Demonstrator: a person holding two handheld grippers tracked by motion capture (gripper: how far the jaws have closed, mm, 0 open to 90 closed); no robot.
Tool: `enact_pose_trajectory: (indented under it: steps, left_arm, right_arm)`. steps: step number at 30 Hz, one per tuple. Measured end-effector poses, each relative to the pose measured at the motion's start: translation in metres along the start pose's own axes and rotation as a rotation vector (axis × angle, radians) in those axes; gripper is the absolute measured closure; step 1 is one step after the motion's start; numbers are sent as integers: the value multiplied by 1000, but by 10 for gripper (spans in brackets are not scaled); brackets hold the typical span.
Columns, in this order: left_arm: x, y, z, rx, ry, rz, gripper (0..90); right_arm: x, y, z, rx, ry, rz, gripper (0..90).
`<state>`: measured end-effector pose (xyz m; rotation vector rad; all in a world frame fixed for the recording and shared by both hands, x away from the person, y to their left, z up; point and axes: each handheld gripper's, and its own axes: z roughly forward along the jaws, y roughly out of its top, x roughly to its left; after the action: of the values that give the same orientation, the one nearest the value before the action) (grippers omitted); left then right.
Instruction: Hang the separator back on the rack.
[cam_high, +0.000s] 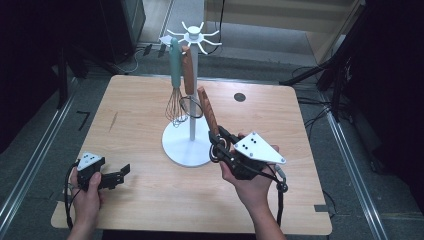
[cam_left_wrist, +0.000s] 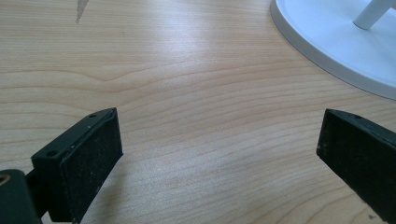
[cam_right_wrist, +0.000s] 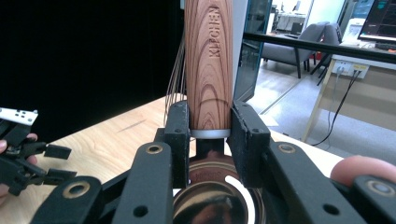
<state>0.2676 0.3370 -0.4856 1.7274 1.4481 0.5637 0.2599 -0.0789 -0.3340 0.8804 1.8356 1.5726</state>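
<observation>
My right gripper (cam_high: 219, 139) (cam_right_wrist: 210, 122) is shut on the lower end of a wood-handled utensil (cam_high: 207, 112) (cam_right_wrist: 208, 56), just above its shiny metal bowl (cam_right_wrist: 218, 201). The handle slants up toward the white hook stand (cam_high: 193, 85), close beside its pole. From the stand's hooks hang a teal-handled whisk (cam_high: 175, 67) and another wood-handled tool (cam_high: 188, 75). My left gripper (cam_high: 123, 172) (cam_left_wrist: 219, 144) is open and holds nothing, low over the table at the front left; it also appears in the right gripper view (cam_right_wrist: 49, 163). The stand's round base (cam_left_wrist: 336, 42) lies ahead of it.
The light wooden table (cam_high: 140, 205) has a small dark round plug (cam_high: 240, 97) at the back right. Dark floor, cables and metal rails surround the table. In the right gripper view, an office with chairs (cam_right_wrist: 322, 37) lies beyond.
</observation>
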Motion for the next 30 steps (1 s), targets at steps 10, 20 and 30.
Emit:
enact_pose_trajectory:
  steps: [10,20,30]
  left_arm:
    - [0,0,0,2,-1,-1,2]
    - [0,0,0,1,-1,-1,2]
    - [0,0,0,0,-1,-2,2]
  right_arm:
    - [-3,6,3,-19,-9,3,719]
    - [-5,14,7,-44,-26,5,719]
    - [-3,18,13,-79,-56,7,719]
